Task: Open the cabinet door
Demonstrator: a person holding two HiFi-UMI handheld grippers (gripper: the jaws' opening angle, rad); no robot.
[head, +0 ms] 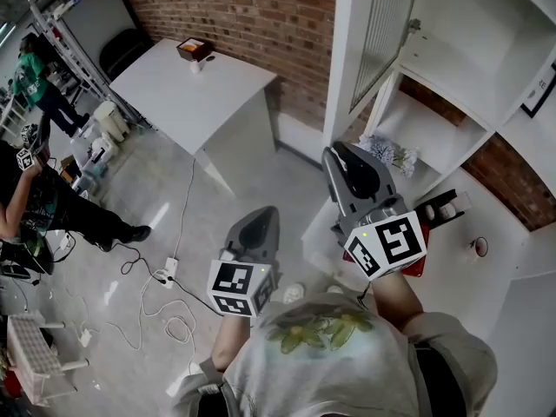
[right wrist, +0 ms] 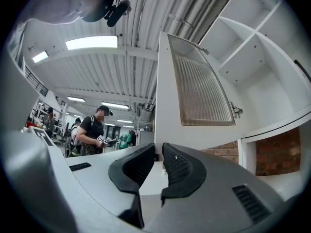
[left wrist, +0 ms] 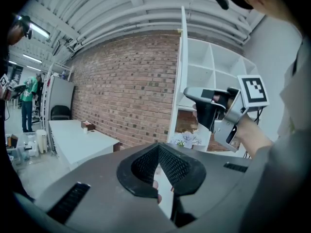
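The white cabinet (head: pixel 452 68) stands at the right, its door (head: pixel 375 24) with a ribbed glass pane swung out towards me. My right gripper (head: pixel 340 153) is at the door's lower outer corner. In the right gripper view the door's white edge (right wrist: pixel 156 106) runs down between the jaws of that gripper (right wrist: pixel 158 152), which are shut on it. My left gripper (head: pixel 259 215) hangs lower and to the left, apart from the cabinet. Its tips (left wrist: pixel 158 149) meet with nothing between them. The left gripper view shows the door (left wrist: pixel 181 72) edge-on and the right gripper (left wrist: pixel 201 98) beside it.
A white table (head: pixel 195 85) with a small brown box (head: pixel 193 49) stands against the brick wall (head: pixel 252 16). Cables (head: pixel 165 302) lie on the floor at the left, where people (head: pixel 35 198) stand. Dried flowers (head: pixel 387 153) sit in a lower shelf.
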